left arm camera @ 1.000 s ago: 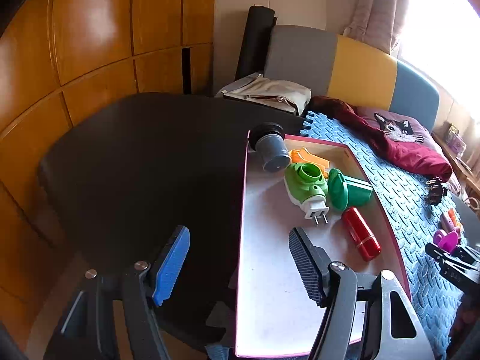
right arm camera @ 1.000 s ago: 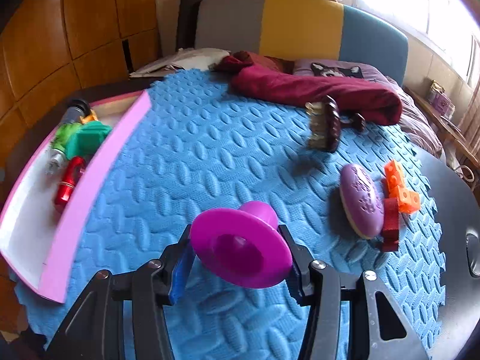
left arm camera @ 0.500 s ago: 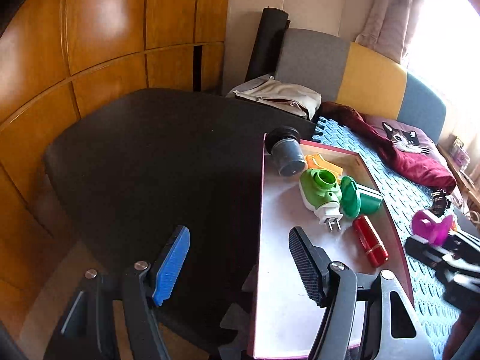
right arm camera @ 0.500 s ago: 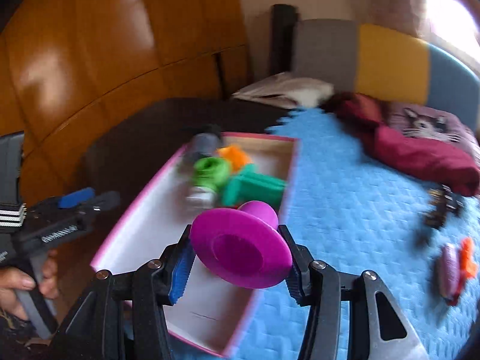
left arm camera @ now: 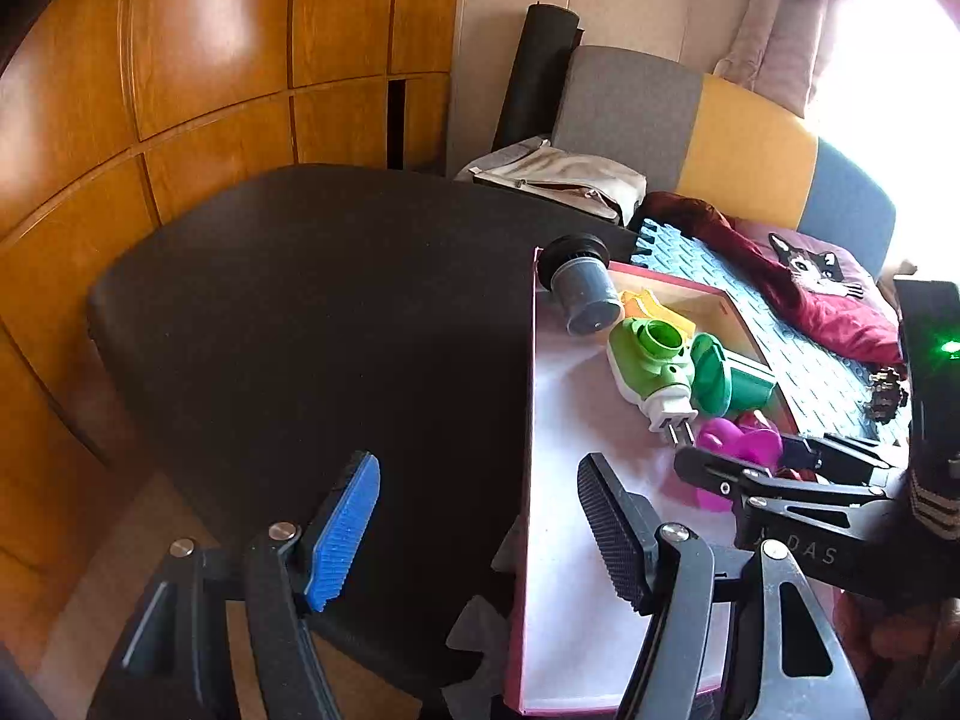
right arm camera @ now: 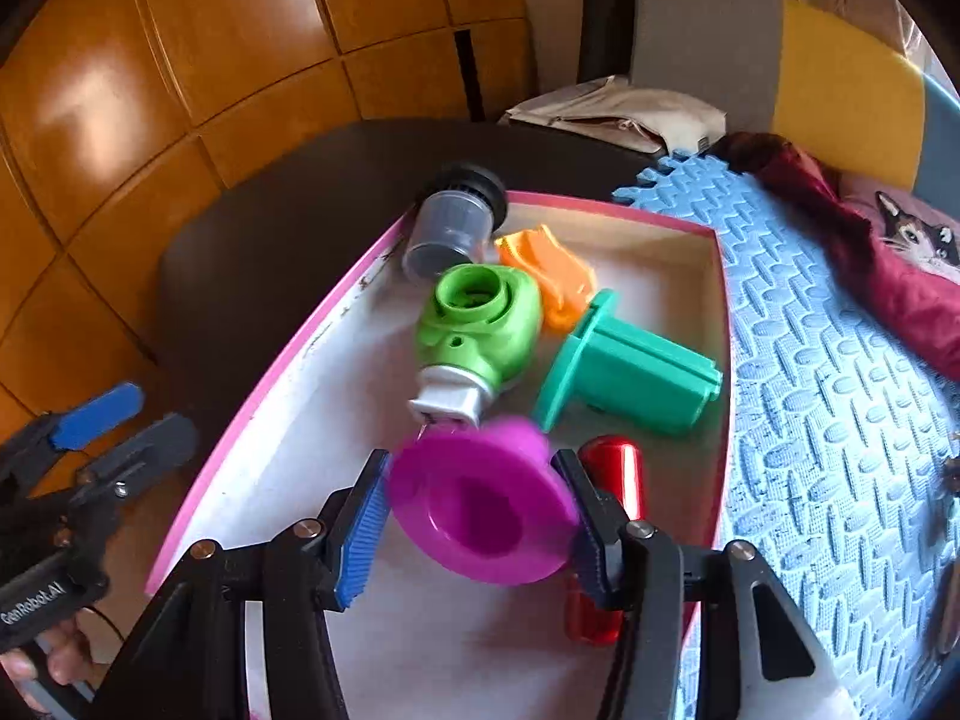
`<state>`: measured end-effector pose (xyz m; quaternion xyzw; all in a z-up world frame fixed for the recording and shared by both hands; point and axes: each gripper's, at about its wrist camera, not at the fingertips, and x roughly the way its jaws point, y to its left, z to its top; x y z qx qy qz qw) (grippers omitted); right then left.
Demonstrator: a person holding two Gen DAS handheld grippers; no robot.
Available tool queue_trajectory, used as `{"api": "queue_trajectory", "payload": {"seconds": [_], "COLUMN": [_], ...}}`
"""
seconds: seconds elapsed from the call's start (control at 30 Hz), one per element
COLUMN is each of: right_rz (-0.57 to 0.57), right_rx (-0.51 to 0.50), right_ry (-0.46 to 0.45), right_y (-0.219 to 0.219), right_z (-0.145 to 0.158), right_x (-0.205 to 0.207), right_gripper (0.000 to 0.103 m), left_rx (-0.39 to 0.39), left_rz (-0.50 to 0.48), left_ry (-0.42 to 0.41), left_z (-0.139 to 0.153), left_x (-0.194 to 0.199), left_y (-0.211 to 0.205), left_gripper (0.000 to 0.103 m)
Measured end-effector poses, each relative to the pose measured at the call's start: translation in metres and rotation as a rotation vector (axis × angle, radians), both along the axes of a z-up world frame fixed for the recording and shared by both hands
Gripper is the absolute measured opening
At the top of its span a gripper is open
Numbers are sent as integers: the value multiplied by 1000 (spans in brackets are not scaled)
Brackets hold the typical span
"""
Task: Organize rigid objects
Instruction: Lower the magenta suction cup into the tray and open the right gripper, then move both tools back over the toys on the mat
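My right gripper holds a magenta funnel-shaped piece over the pink-rimmed white tray; the fingers look slightly parted and the piece is blurred. It also shows in the left wrist view. In the tray lie a grey cylinder, an orange piece, a light-green plug device, a teal spool and a red cylinder. My left gripper is open and empty, at the tray's near left edge above the dark table.
A blue foam mat lies right of the tray, with a maroon cloth on it. A sofa back and wooden wall panels stand behind. A dark clip lies on the mat.
My right gripper has carried the magenta piece left from the mat to over the tray, low beside the red cylinder. The left gripper has stayed open, shifting slightly.
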<state>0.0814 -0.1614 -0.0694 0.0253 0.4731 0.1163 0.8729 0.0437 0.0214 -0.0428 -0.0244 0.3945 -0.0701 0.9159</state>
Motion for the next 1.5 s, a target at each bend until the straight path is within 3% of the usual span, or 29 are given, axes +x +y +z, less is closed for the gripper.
{"api": "queue_trajectory", "payload": {"seconds": [0.23, 0.57, 1.0, 1.5], "right_rz": [-34, -96, -148, -312], "right_rx": [22, 57, 33, -60], "right_ry": [-32, -92, -165, -151], "right_y": [-9, -24, -47, -136], "right_z": [4, 24, 47, 47], "right_x": [-8, -26, -53, -89], "right_gripper": [63, 63, 63, 63], "left_rx": [3, 9, 20, 35], "left_rz": [-7, -13, -37, -70], "left_ry": [-1, -20, -41, -51], "left_z": [0, 7, 15, 21], "left_x": [-2, -8, -13, -17], "left_y": [-3, -6, -15, -28], "left_gripper": [69, 69, 69, 70]}}
